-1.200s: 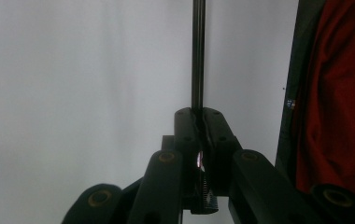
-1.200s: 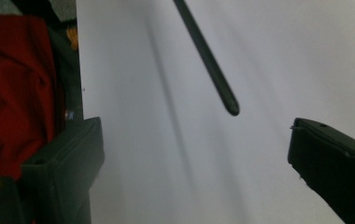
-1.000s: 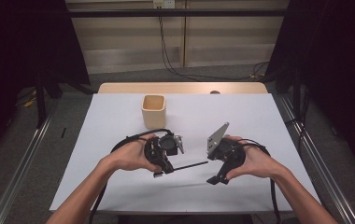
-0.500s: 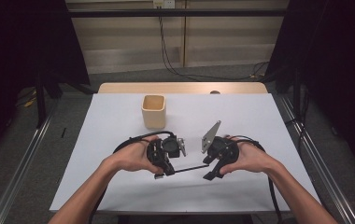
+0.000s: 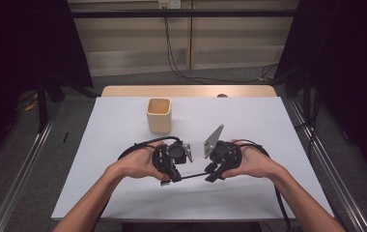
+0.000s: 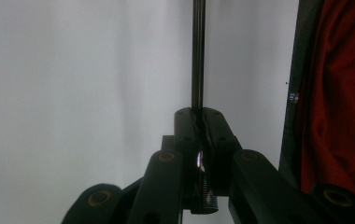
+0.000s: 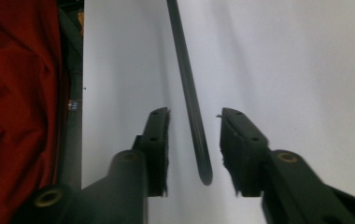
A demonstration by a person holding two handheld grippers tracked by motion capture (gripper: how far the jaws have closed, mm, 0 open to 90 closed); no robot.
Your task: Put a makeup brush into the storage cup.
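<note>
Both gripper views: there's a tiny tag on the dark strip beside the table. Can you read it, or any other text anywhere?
Small tag on the dark strip beside the white table: too small and blurred to read; it also appears in the right gripper view.
Thin dark rod, beige cup, both grippers: no readable text.

Honestly nothing's readable here, just a tiny blue tag [image 6: 293, 97] on the dark edge strip off to the right of the left gripper's jaws, too blurry to read.
</note>
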